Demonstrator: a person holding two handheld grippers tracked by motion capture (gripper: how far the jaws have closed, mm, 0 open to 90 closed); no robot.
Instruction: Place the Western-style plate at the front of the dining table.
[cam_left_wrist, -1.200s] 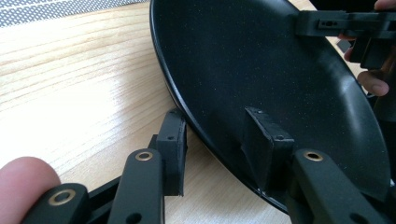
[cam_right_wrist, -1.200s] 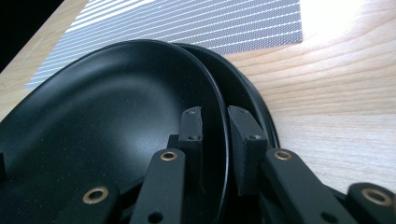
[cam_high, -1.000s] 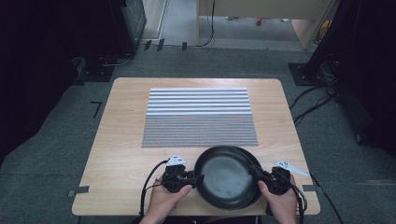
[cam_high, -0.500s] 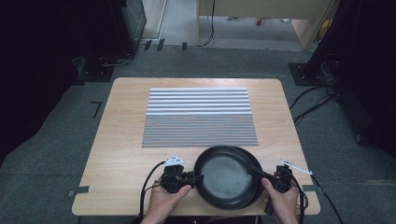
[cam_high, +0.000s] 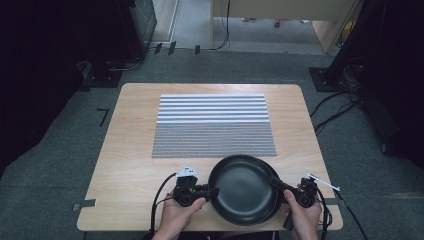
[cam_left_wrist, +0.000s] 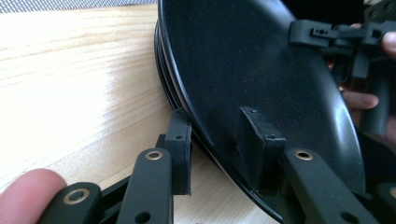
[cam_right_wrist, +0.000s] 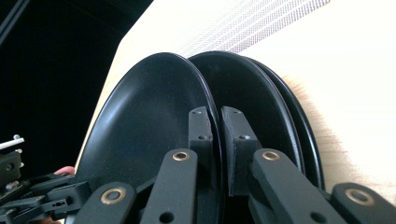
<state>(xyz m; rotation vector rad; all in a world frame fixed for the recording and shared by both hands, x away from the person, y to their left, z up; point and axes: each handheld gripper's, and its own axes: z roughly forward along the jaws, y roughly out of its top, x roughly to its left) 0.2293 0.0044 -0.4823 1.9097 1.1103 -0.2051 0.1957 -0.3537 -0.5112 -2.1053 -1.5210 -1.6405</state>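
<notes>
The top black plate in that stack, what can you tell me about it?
The top black plate is round, shallow and matte black with a faint speckle, and looks empty. It sits at the near edge of the wooden table, its right side lifted off the other black plates beneath it. The right gripper pinches its rim between both jaws. The left gripper has a jaw on either side of the opposite rim, not visibly clamped.

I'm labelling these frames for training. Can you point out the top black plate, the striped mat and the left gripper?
top black plate (cam_high: 243, 186), high view, middle of its inner surface.
striped mat (cam_high: 212, 125), high view, its centre.
left gripper (cam_high: 215, 191), high view, at its jaw tips by the plate's rim.
</notes>
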